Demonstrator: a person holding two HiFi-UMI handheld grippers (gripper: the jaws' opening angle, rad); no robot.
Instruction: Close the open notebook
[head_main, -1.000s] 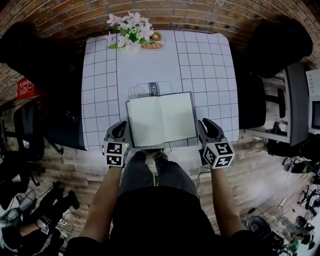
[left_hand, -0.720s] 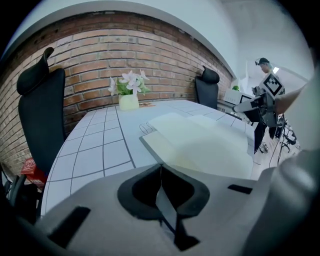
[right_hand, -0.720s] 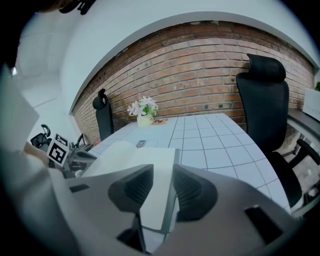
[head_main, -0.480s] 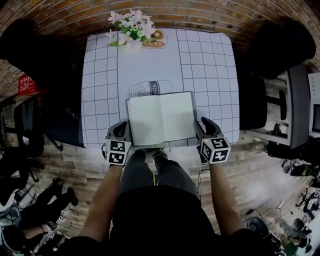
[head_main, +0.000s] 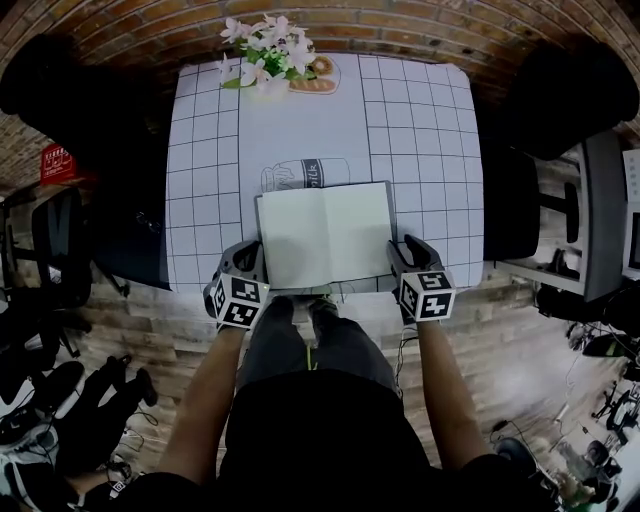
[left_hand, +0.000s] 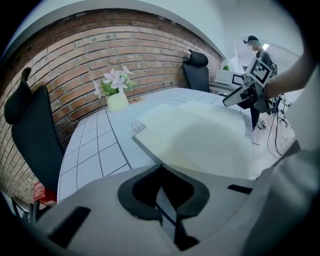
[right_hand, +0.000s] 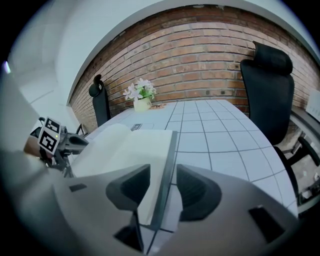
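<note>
A brick wall (right_hand: 200, 55) runs along the far side of the room, and in front of it stands a table (head_main: 420, 130) under a white cloth ruled with a dark grid. A black office chair (head_main: 560, 90) sits off the table's right side and another (head_main: 70, 90) off its left. The notebook (head_main: 325, 235) lies open and flat on the near half of the table, blank pages up and its spine running away from the person, with its near edge close to the table's near edge. The person stands at that edge with a gripper at each lower corner of the book. The right gripper (head_main: 408, 252) has its jaws spread wide, and they have just been opening. They straddle the notebook's right-hand edge, with the stack of pages and the cover between the two pads, and neither pad presses on it. The left gripper (head_main: 244, 262) points down at the book's near left corner. Its own view shows the tips drawn together into a point, with only a thin sliver of light behind them, and I can make out nothing pinched there — the page corner sits just beyond the tips. At the far edge of the table a small pot of white flowers (head_main: 268, 45) stands near the wall. Between it and the notebook a bottle drawing (head_main: 300, 175) is printed on the cloth.
</note>
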